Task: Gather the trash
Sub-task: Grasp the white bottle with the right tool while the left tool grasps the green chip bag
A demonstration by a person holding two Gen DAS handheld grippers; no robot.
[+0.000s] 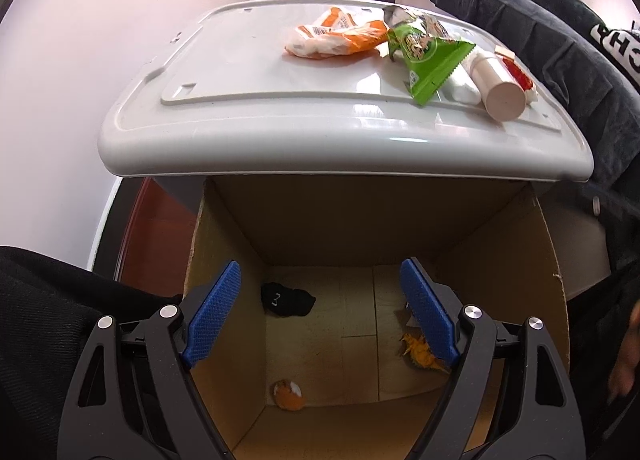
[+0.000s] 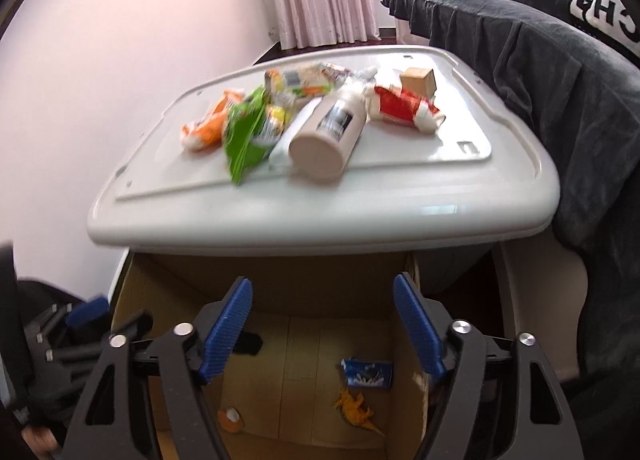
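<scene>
While the cardboard box (image 1: 400, 219) stands open below the front edge of the grey plastic lid (image 1: 248, 131), both grippers hang over its mouth with nothing in them. The left gripper (image 1: 320, 312) is spread wide; the right gripper (image 2: 322, 324) is parted somewhat less. A few scraps already lie on the box floor, a blue wrapper (image 2: 368, 374) among them. On the lid remain a capped bottle (image 2: 328, 135), a green snack packet (image 2: 244, 139) and an orange wrapper (image 1: 336, 37), bunched together. Probably best to lift clear, then pinch one wrapper at its free edge so the bottle doesn't roll.
</scene>
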